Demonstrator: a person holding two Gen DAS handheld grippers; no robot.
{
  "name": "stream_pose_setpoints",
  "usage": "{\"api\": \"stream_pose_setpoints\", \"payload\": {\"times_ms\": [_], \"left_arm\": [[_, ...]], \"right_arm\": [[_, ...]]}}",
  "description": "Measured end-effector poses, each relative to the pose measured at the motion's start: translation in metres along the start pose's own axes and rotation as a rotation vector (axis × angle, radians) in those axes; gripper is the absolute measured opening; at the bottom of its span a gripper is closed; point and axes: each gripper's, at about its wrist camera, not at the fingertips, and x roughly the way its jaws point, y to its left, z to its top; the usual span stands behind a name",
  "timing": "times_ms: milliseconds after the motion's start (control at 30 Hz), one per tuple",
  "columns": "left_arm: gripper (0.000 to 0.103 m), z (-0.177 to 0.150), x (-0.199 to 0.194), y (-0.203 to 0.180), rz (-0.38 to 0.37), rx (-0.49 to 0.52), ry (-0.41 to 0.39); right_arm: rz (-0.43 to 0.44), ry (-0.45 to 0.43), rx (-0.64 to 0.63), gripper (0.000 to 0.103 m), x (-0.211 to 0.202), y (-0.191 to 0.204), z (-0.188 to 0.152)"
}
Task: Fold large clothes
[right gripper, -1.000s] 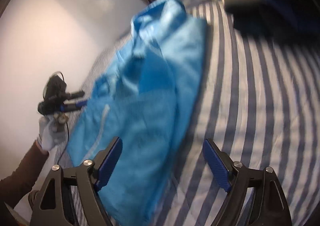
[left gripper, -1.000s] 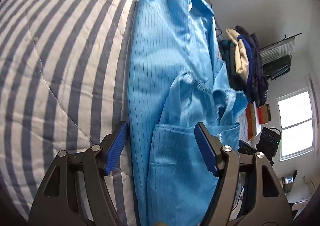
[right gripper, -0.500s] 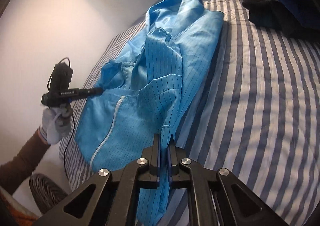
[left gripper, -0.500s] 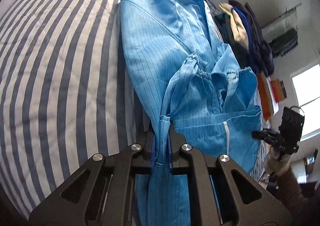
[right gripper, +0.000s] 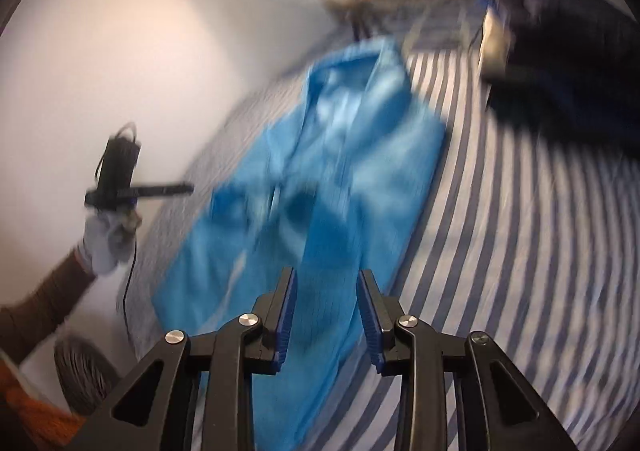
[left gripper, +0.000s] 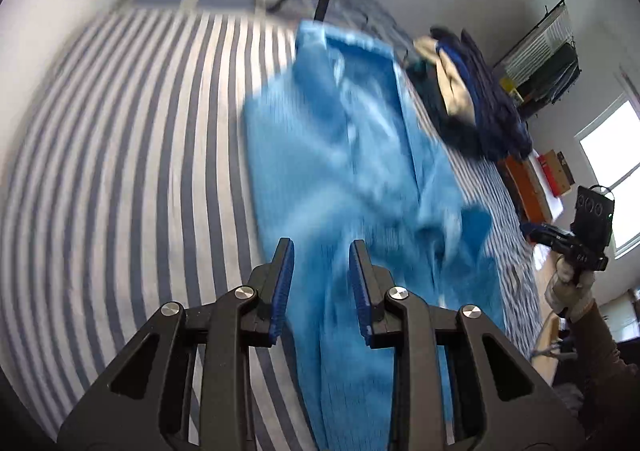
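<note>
Blue coat (left gripper: 352, 179) lies lengthwise below both raised grippers, left (left gripper: 322, 285) and right (right gripper: 326, 315), jaws just parted, released.

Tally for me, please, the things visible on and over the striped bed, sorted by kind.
Blue garments laid out: 1, the blue coat
Piles of dark clothes: 1, the clothes pile
Striped bedcovers: 1, the bedcover
Handheld grippers: 2, the left gripper and the right gripper, both with nothing clamped
Total: 5
</note>
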Motion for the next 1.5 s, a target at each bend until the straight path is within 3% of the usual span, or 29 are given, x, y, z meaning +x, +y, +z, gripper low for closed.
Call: {"api": "stream_pose_setpoints", "payload": {"times_ms": [167, 267, 333, 633, 700, 800, 867, 900, 933, 1000, 1033, 1133, 1267, 1300, 1333, 1367, 1400, 1433, 1467, 1500], "left_arm": [[0.027, 0.076, 0.055, -0.012, 0.032, 0.042, 0.004], [0.027, 0.109, 0.094, -0.014, 0.094, 0.078, 0.008], [0.027, 0.121, 0.119, -0.01, 0.083, 0.059, 0.022], [0.027, 0.146, 0.208, -0.01, 0.147, 0.106, 0.067], [0.028, 0.145, 0.212, -0.013, 0.162, 0.137, 0.032], [0.029, 0.147, 0.2, -0.007, 0.112, 0.109, 0.044], [0.043, 0.149, 0.177, 0.0, 0.077, 0.099, -0.007], [0.062, 0.152, 0.167, 0.004, 0.075, 0.089, -0.039], [0.066, 0.155, 0.16, 0.009, 0.069, 0.074, -0.07], [0.066, 0.165, 0.155, 0.021, 0.055, 0.026, -0.083], [0.066, 0.172, 0.156, 0.029, 0.051, -0.004, -0.08], [0.066, 0.185, 0.164, 0.043, 0.011, -0.064, -0.063], [0.066, 0.192, 0.182, 0.038, -0.005, -0.077, -0.038], [0.061, 0.19, 0.183, 0.037, -0.006, -0.081, -0.039], [0.046, 0.19, 0.186, 0.036, -0.013, -0.091, -0.033], [0.038, 0.19, 0.189, 0.034, -0.016, -0.099, -0.024], [0.026, 0.19, 0.191, 0.032, -0.016, -0.103, -0.019], [0.015, 0.189, 0.191, 0.028, -0.007, -0.093, -0.023], [0.009, 0.189, 0.19, 0.022, 0.014, -0.07, -0.032], [0.005, 0.187, 0.188, 0.018, 0.023, -0.055, -0.037]], "right_arm": [[-0.1, -0.028, -0.038, 0.025, 0.056, -0.011, 0.077], [-0.144, -0.002, -0.052, 0.023, 0.101, -0.018, 0.106], [-0.165, 0.018, -0.061, 0.023, 0.132, -0.025, 0.125], [-0.196, 0.114, -0.079, 0.023, 0.213, -0.046, 0.135], [-0.221, 0.145, -0.085, 0.023, 0.223, -0.048, 0.133], [-0.205, 0.137, -0.127, 0.024, 0.218, -0.045, 0.137], [-0.175, 0.094, -0.141, 0.028, 0.201, -0.048, 0.141], [-0.168, 0.066, -0.144, 0.033, 0.195, -0.05, 0.144], [-0.171, 0.03, -0.139, 0.038, 0.185, -0.055, 0.146], [-0.183, -0.033, -0.111, 0.067, 0.174, -0.066, 0.151], [-0.182, -0.051, -0.089, 0.072, 0.171, -0.072, 0.153], [-0.15, -0.062, 0.003, 0.072, 0.175, -0.093, 0.161], [-0.12, -0.05, -0.001, 0.071, 0.189, -0.092, 0.164], [-0.103, -0.046, 0.003, 0.071, 0.193, -0.091, 0.166], [-0.098, -0.041, 0.006, 0.071, 0.198, -0.091, 0.168], [-0.106, -0.038, 0.005, 0.07, 0.203, -0.091, 0.169], [-0.109, -0.03, -0.001, 0.062, 0.209, -0.09, 0.172], [-0.101, -0.013, -0.009, 0.054, 0.215, -0.089, 0.174], [-0.095, 0.003, -0.014, 0.031, 0.218, -0.087, 0.174], [-0.108, 0.01, -0.023, 0.016, 0.219, -0.082, 0.175]]}}
